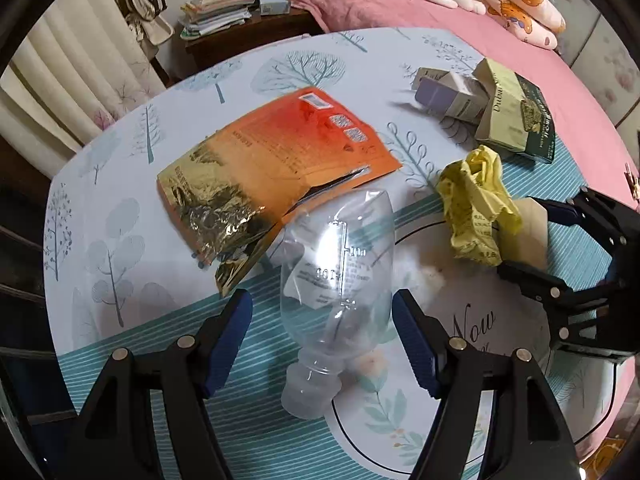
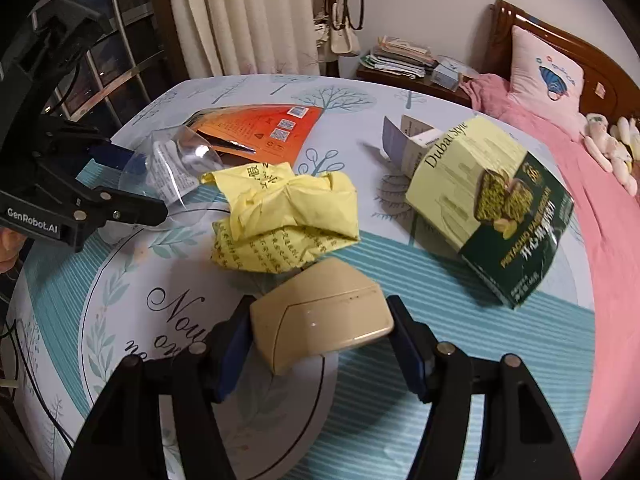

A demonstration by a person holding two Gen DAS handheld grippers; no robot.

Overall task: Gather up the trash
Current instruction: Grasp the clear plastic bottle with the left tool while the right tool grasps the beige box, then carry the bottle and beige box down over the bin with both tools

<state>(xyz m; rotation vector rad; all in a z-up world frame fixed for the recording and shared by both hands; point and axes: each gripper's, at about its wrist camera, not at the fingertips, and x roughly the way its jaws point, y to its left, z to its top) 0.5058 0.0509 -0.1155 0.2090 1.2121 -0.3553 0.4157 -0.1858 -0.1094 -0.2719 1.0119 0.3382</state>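
Clear plastic bottle (image 1: 336,292) lies neck toward 6 o'clock between left gripper (image 1: 322,340), jaws apart, untouched; right gripper (image 2: 320,344) jaws straddle beige case (image 2: 320,320), contact unclear.

Orange foil pouch (image 2: 256,132): near end hidden behind clear bottle (image 2: 172,172) in right view.
Purple-and-white carton (image 1: 452,94): far side covered by green snack box (image 1: 516,116).
Beige case (image 1: 528,228): mostly hidden behind yellow wrapper (image 1: 472,208) in left view.
Small print on wrapper: too small to read.
Bedside stack of papers (image 1: 216,12): blurred, contents unclear.
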